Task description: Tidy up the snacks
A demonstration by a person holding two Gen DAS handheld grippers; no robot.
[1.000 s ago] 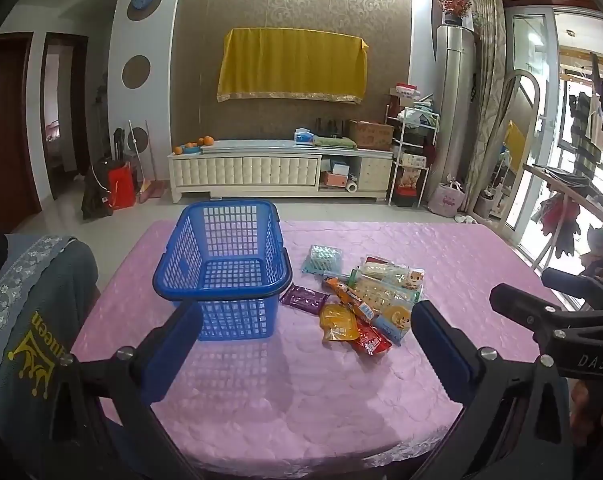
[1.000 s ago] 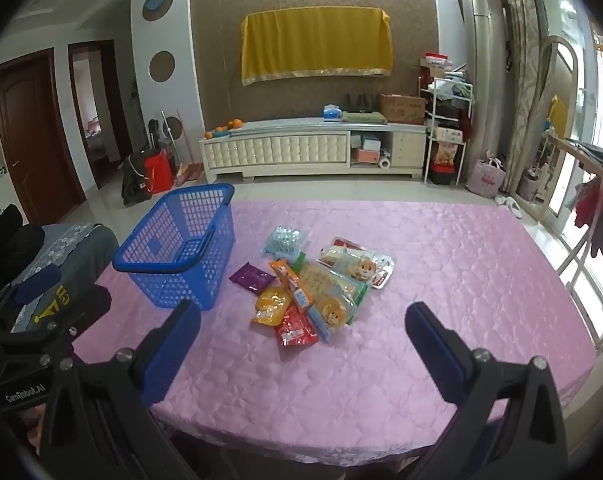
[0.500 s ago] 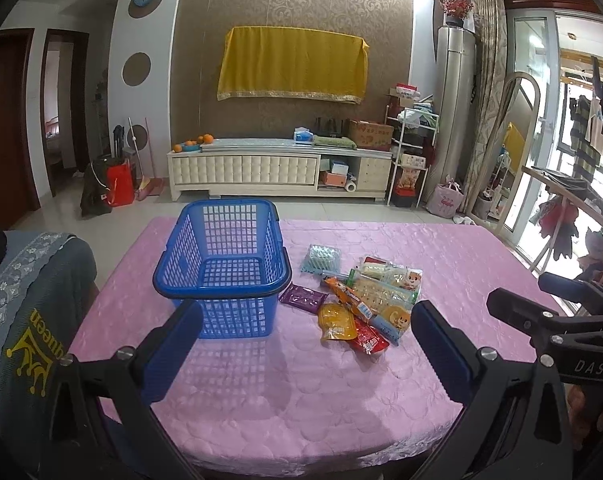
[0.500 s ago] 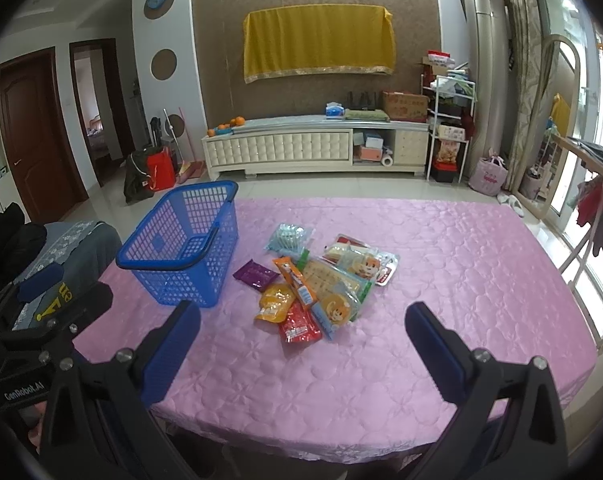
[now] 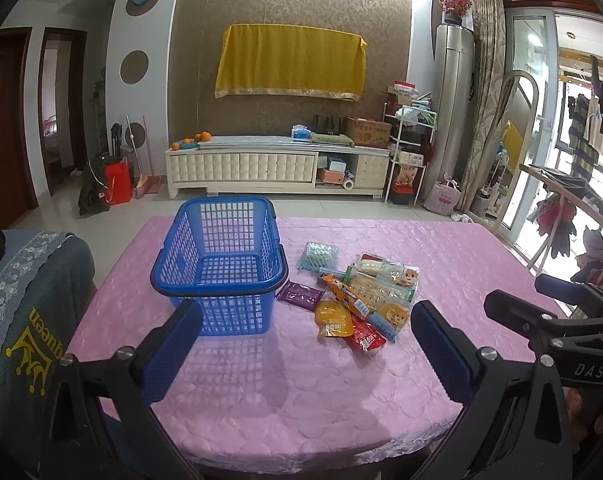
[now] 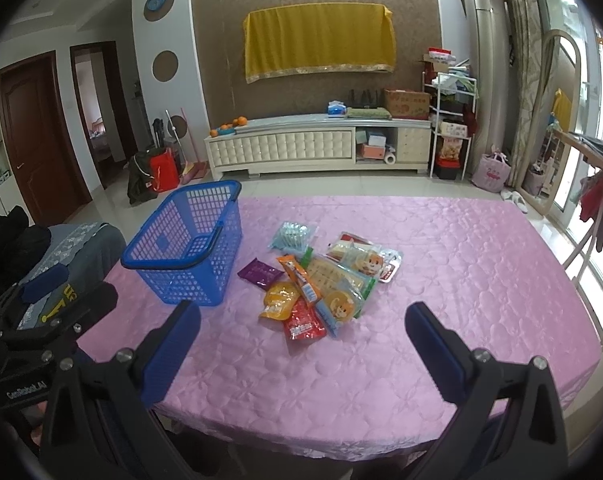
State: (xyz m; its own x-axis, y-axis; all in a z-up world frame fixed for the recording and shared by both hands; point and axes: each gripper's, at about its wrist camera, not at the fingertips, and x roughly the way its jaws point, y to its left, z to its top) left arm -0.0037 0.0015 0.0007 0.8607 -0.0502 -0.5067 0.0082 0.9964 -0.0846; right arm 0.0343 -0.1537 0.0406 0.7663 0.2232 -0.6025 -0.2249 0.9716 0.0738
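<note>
Jaws spread wide and empty on both my left gripper (image 5: 305, 312) and right gripper (image 6: 301, 312). The snack packets (image 6: 321, 276) lay heaped mid-frame on the pink tablecloth (image 6: 461, 272), just right of the empty blue basket (image 6: 189, 248).

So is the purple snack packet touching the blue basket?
Apart. In the right wrist view, a strip of pink tablecloth shows between the purple packet and the blue basket.

Bright window daylight from right; fisheye-warped, vignetted edges.
</note>
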